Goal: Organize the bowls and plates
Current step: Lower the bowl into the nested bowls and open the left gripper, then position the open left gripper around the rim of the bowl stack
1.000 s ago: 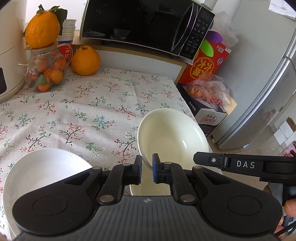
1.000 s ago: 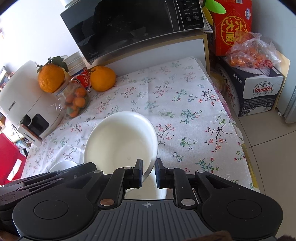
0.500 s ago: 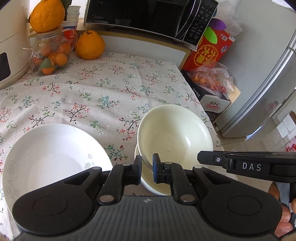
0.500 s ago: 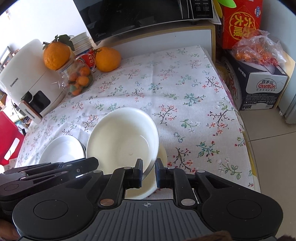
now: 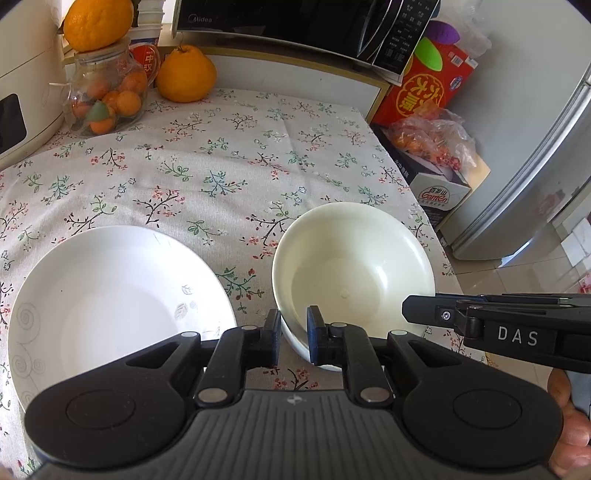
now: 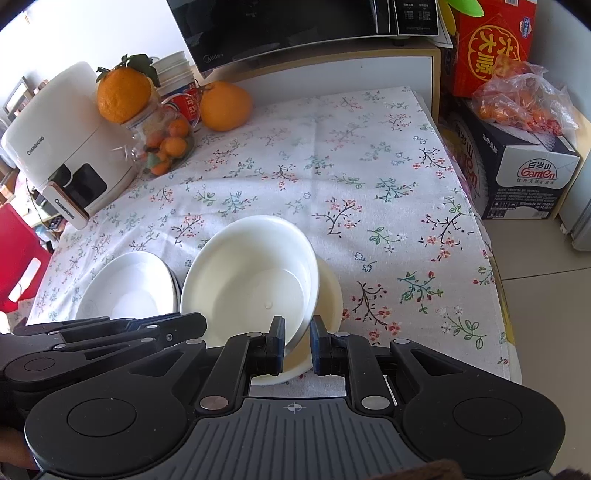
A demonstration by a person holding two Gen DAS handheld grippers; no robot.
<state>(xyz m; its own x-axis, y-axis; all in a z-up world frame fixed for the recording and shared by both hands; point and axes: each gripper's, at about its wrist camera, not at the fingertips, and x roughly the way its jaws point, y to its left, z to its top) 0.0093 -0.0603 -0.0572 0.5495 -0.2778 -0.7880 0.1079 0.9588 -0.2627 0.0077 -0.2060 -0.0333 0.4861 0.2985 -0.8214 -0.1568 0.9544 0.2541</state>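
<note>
A cream bowl (image 5: 354, 266) (image 6: 243, 280) rests tilted inside a second cream bowl (image 6: 328, 295) on the flowered tablecloth. My left gripper (image 5: 294, 338) straddles the near-left rim of the top bowl. Its jaws are opening, with the rim between them and a sliver of gap at the pads. My right gripper (image 6: 297, 343) is shut on the opposite rim of the same bowl. In the left wrist view the right gripper (image 5: 410, 314) reaches in from the right. A white plate (image 5: 110, 295) (image 6: 129, 291) lies flat just left of the bowls.
At the back stand a jar of small oranges (image 5: 103, 99), a large orange (image 5: 186, 74), a microwave (image 5: 295, 22) and a white appliance (image 6: 62, 147). The table's right edge (image 6: 495, 266) drops to the floor, where boxes (image 6: 532, 173) and a fridge (image 5: 535, 166) stand.
The held bowl came down into the lower bowl, and both views tipped further toward the table. The left jaws have spread slightly; the right jaws kept their grip.
</note>
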